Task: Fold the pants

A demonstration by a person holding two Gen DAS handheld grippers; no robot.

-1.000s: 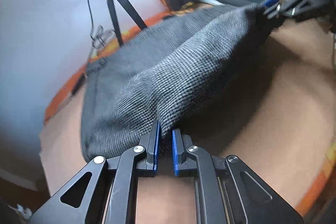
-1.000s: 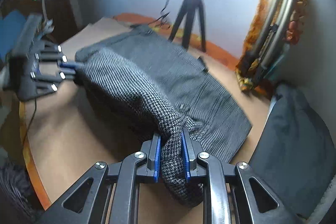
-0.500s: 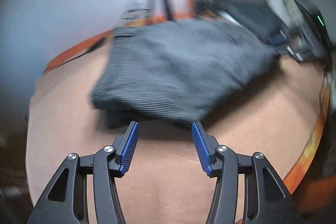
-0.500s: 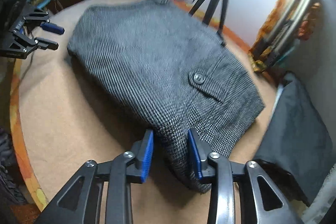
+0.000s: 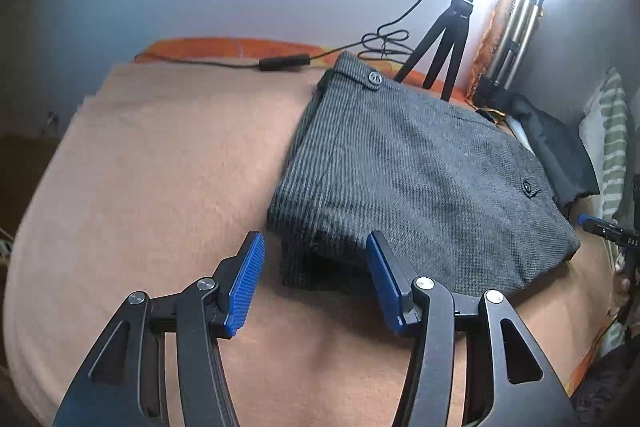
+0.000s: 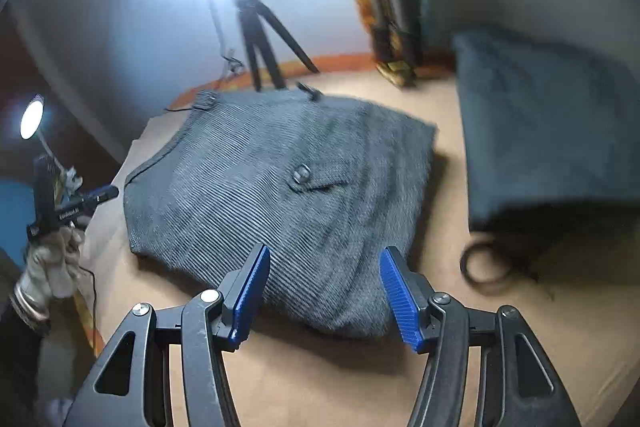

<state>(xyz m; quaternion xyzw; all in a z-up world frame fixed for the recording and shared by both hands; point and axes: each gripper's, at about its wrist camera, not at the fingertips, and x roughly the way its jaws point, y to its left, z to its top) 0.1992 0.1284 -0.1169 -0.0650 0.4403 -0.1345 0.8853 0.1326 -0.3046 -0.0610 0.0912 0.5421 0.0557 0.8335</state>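
Observation:
The grey checked pants [image 5: 420, 179] lie folded in a flat pile on the tan blanket [image 5: 160, 187], with a buttoned back pocket [image 6: 304, 175] facing up. My left gripper [image 5: 314, 243] is open just in front of the pile's near left corner, and its pads do not press on the cloth. The jaws of my right gripper [image 6: 326, 253] are opening over the near edge of the pants [image 6: 260, 195], and nothing is clamped. In the right wrist view a gloved hand [image 6: 52, 263] holds the left gripper [image 6: 80, 203] at the far left.
A small black tripod [image 5: 444, 43] and a cable with a switch [image 5: 284, 62] stand behind the pants. A dark folded cloth [image 6: 552, 139] lies to the right of the pile. Metal tripod legs [image 5: 516, 35] lean on the wall. Bare blanket stretches to the left.
Both grippers have let go of the pants fabric they pinched and have opened. The lifted fold now lies flat on the pile. Both grippers have rolled and drawn back to its near edge.

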